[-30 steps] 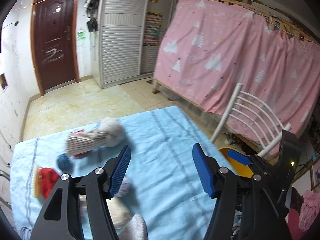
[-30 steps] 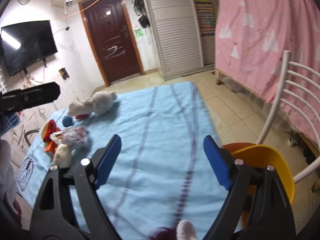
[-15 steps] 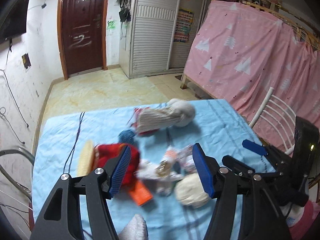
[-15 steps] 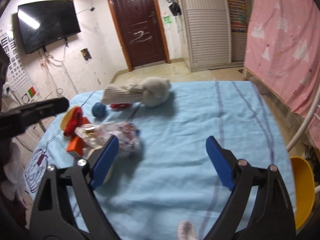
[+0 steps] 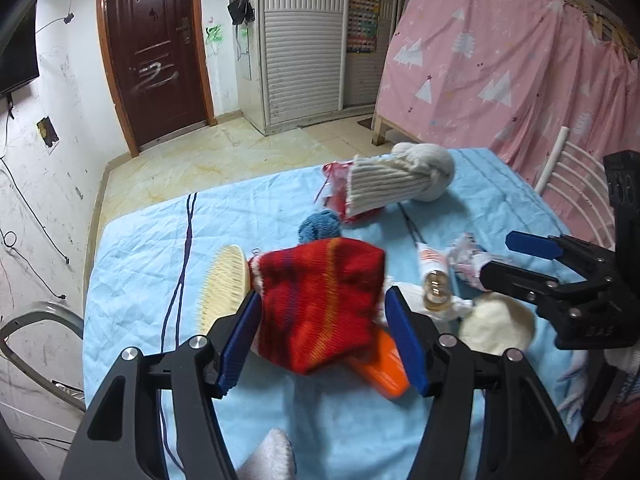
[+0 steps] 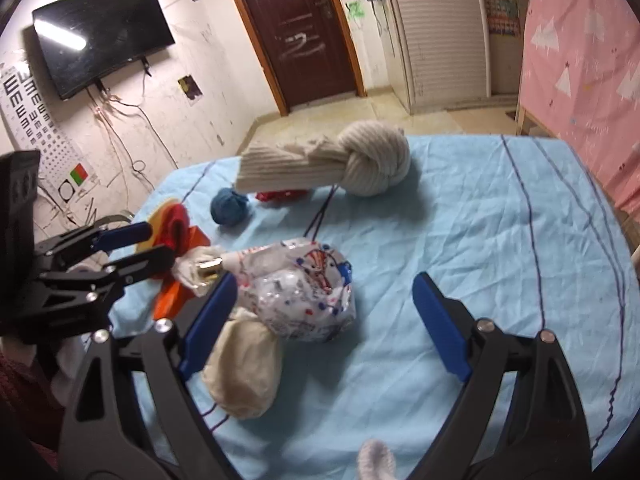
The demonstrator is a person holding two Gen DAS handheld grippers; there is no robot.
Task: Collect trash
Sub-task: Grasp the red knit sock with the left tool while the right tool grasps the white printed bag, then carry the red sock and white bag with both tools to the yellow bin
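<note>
Between the spread fingers of the left gripper (image 5: 322,334) sits a red knit piece (image 5: 320,304), not yet pinched. Beside it, the right gripper (image 6: 322,326), also wide open, frames the crumpled plastic wrapper (image 6: 304,296), probably trash. Farther back lies a knotted cream cloth (image 6: 332,164).

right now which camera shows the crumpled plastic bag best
The right wrist view: the crumpled plastic bag sits whole and close, just ahead of the right hand-held gripper. The left wrist view shows only a small part of it, partly behind that gripper's finger.
</note>
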